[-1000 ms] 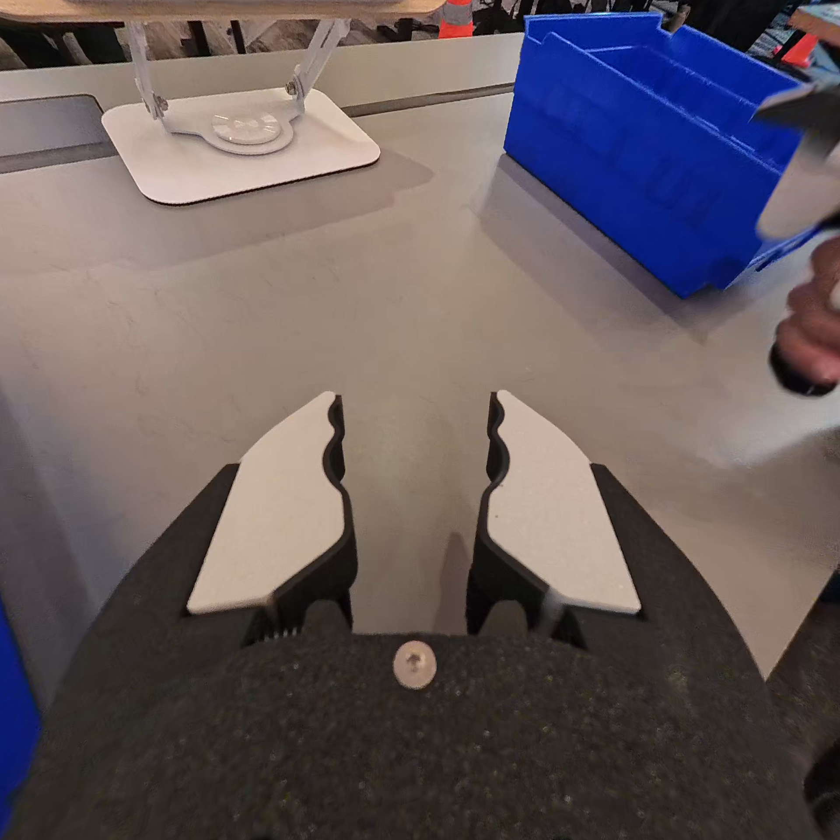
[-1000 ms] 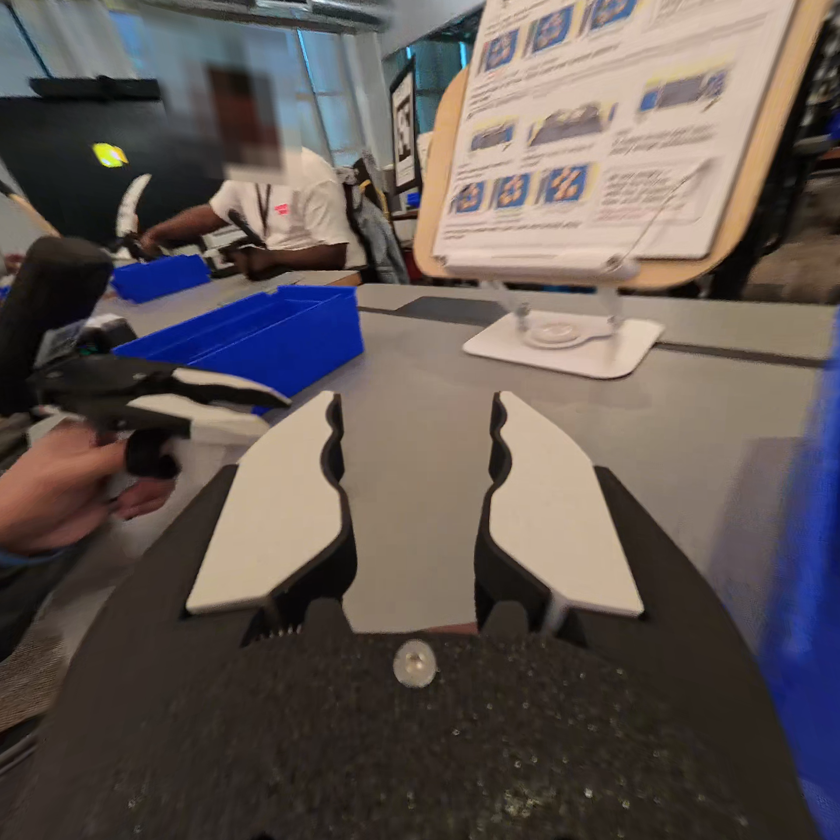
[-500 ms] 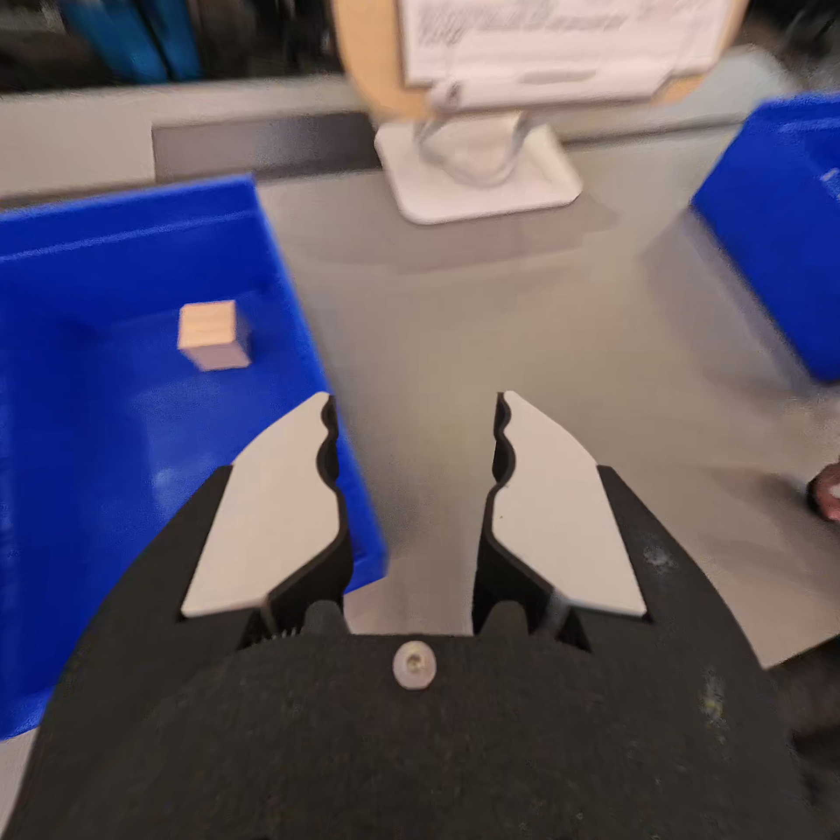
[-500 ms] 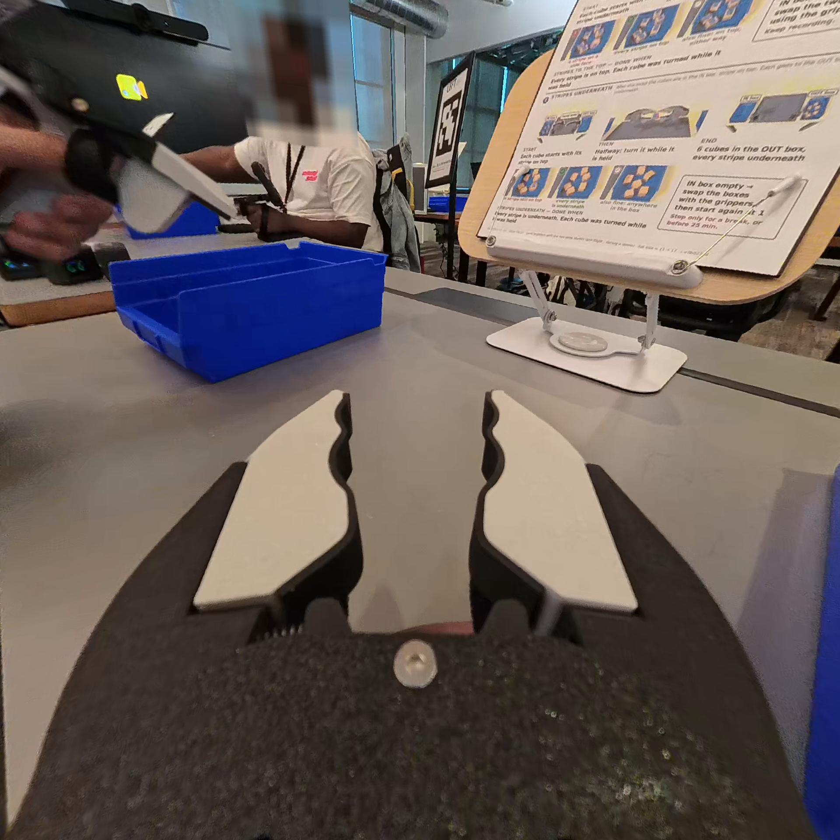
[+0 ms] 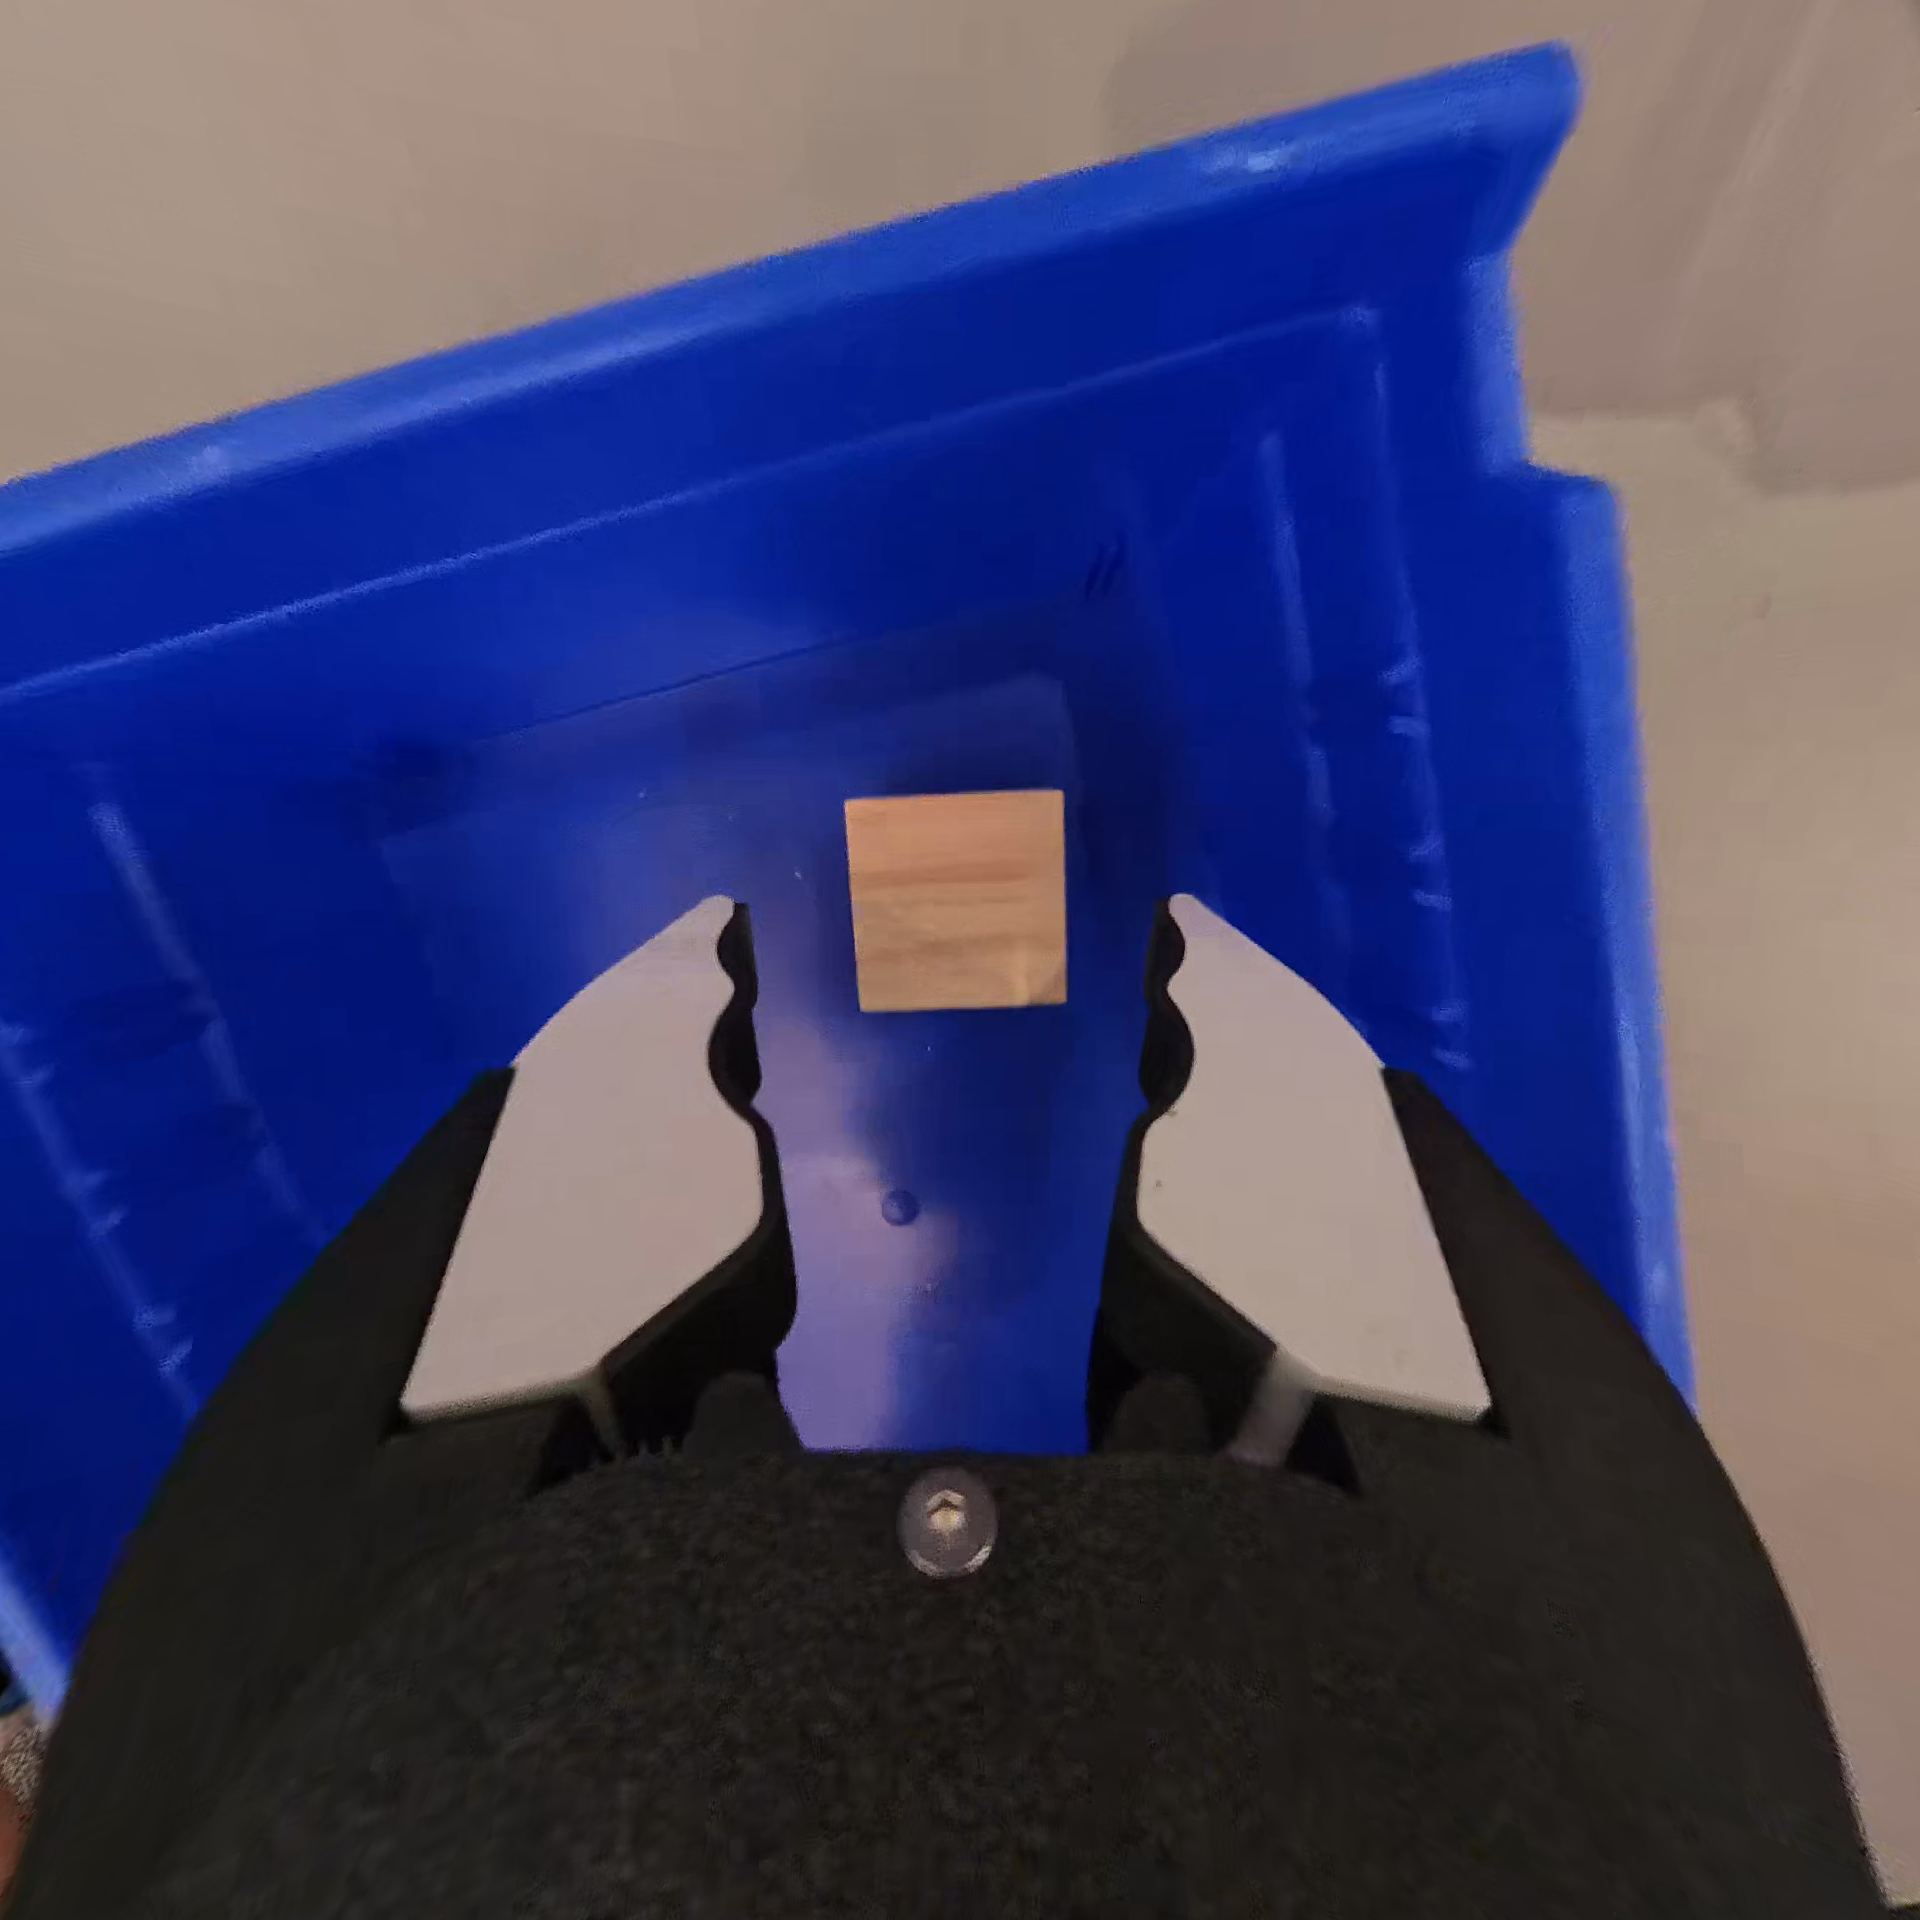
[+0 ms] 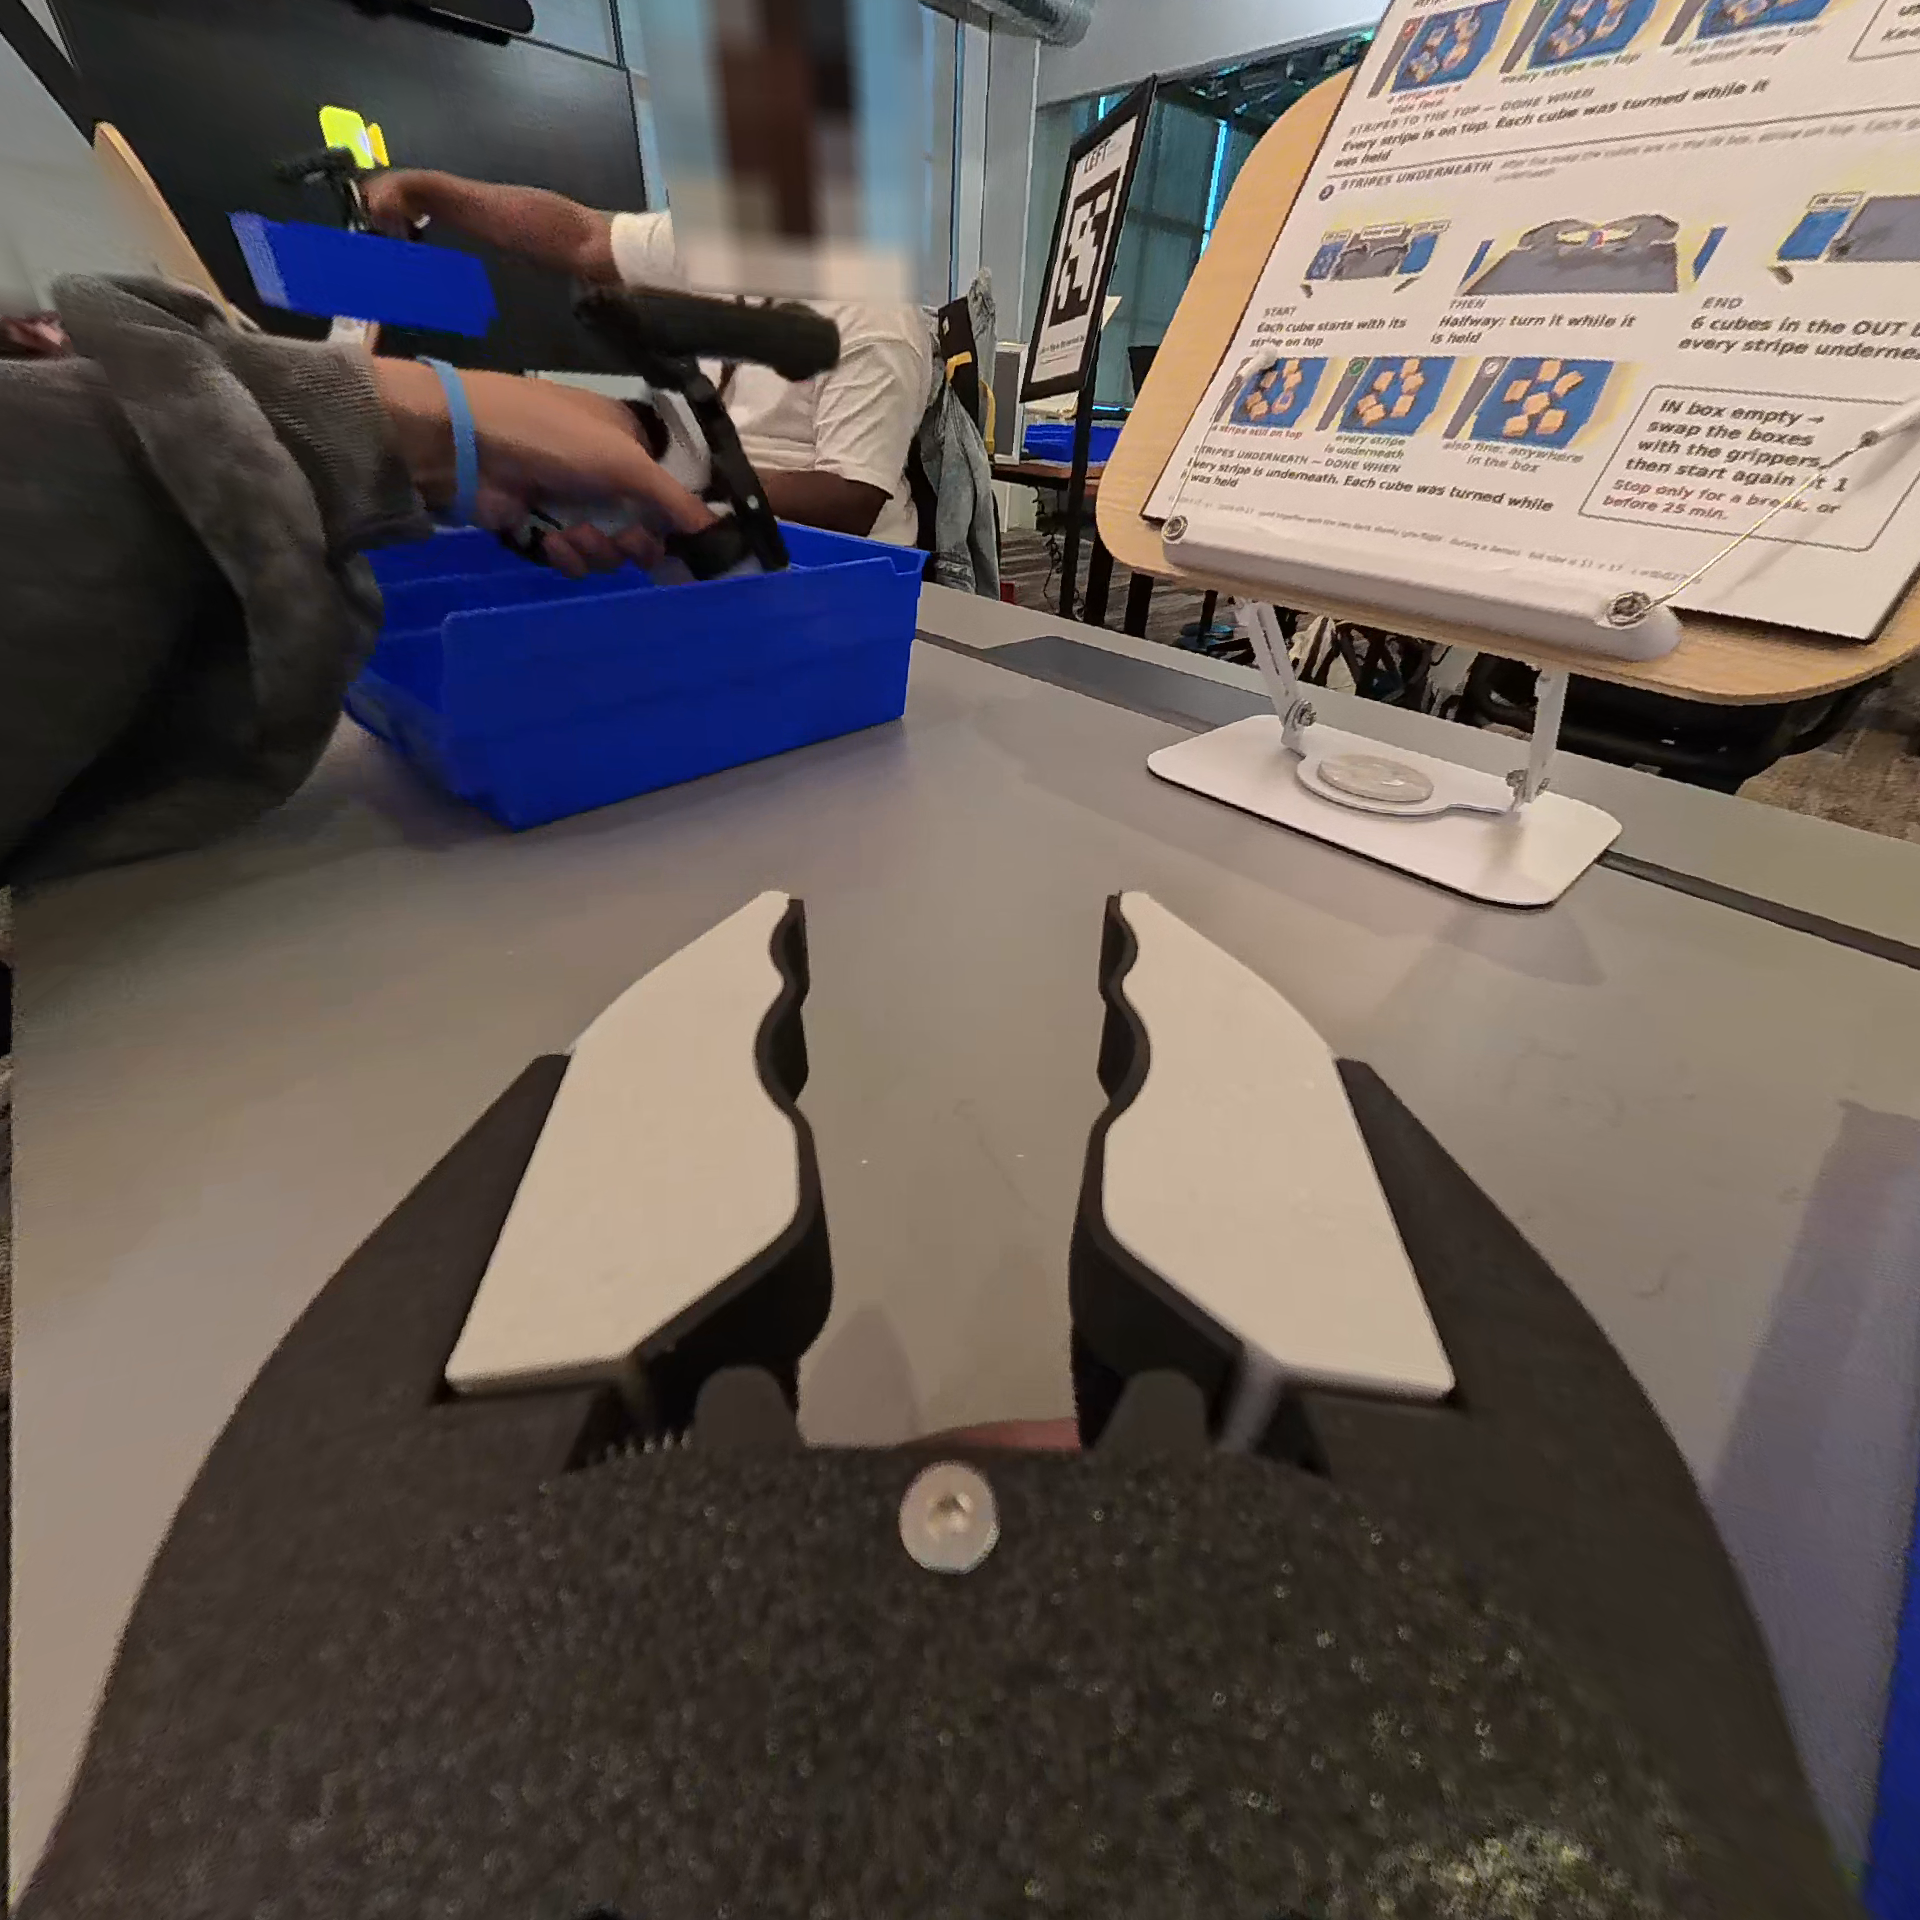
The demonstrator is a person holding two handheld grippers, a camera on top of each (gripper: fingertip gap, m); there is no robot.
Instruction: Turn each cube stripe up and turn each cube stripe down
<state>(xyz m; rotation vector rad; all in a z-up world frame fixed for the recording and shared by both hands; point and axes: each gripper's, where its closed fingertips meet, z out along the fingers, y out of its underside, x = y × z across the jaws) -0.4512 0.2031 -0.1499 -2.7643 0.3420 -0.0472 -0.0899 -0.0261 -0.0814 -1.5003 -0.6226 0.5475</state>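
Cube (image 5: pixel 957 900) stripe unseen; bin (image 5: pixel 623 436) edges cropped

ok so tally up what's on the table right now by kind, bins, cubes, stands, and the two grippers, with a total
Blue bins: 2, one under the left gripper, one at the right edge
Wooden cubes: 1, in the left bin
Document stands: 1
Grippers: 2, left and right gripper, both jaws open and empty
Total: 6

Printed instruction sheet (image 6: pixel 1621 312) on stand (image 6: pixel 1392 810)
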